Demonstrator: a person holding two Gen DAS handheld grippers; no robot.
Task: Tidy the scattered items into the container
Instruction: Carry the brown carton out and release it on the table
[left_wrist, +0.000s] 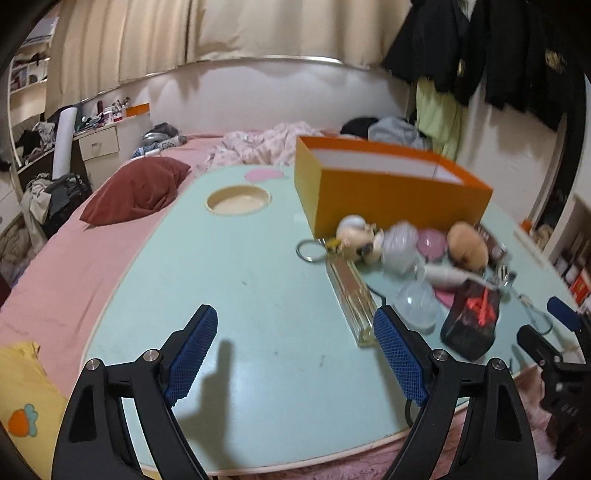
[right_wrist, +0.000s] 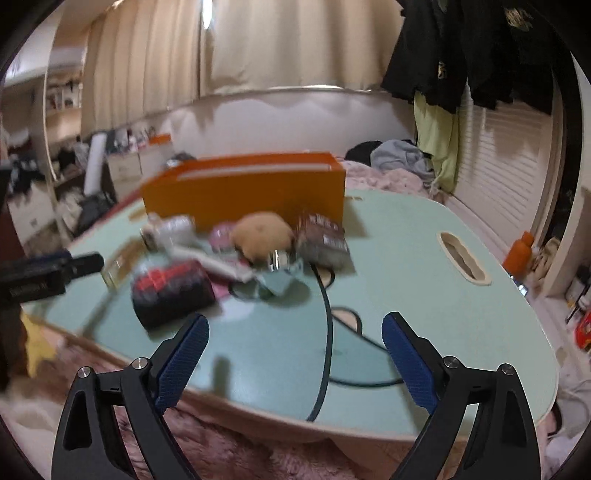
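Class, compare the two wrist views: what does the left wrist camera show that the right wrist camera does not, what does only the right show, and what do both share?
Only the left wrist view: a round recess in the table, a dark red pillow and a metal ring.

Only the right wrist view: an oval slot in the table and an orange bottle beyond its edge.

Both: the orange box, the tan plush, the black pouch and the mint table.

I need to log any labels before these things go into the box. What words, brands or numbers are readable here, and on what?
None can be read for certain.
Black pouch: red marking, blurred, unreadable.
Brown packet: pale print, too blurred to read.
Right hand-held gripper, body: faint pale lettering, too small to read.
Left hand-held gripper, body: pale lettering, smeared by motion.
Orange box: no print visible.
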